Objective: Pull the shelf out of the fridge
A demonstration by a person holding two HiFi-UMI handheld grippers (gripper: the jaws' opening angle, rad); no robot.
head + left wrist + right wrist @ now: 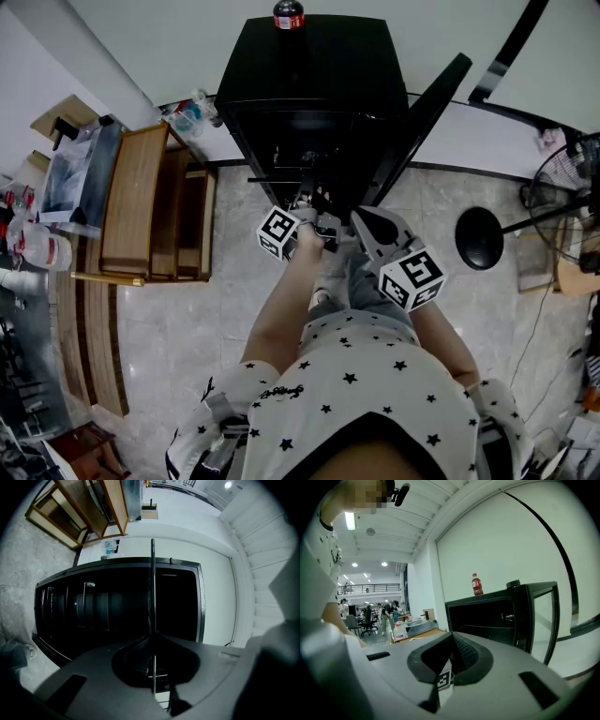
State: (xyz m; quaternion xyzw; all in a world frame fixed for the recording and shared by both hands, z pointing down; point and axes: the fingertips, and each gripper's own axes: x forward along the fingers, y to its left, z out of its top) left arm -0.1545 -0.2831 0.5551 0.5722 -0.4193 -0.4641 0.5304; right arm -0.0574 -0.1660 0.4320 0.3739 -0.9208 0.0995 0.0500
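The left claw (153, 638) is pinching the shelf (152, 588). In its own view the two jaws come together at a point, and the thin wire of the shelf's front edge runs straight through between them and on past both sides (this view is rolled on its side, so the wire stands up and down). Behind the wire is the dark hollow of the fridge (200, 597). The rest of the shelf reaches back into that hollow, so only its front edge is at the mouth, where the claw has it.

In the head view the left claw (307, 200) reaches level into the open front of the fridge (309, 66). Wires of the shelf (281, 178) show just to its left at the opening. The door (431, 111) stands swung out to the right, and a bottle (288, 14) stands on top.

The right claw (362, 221) is just beside the left one, in front of the fridge and apart from the shelf. In its own view the right claw (451, 638) has its jaws pressed together with nothing between them. The left claw's marker cube (445, 679) shows low in the gap behind them, and the open fridge stands off to the right.
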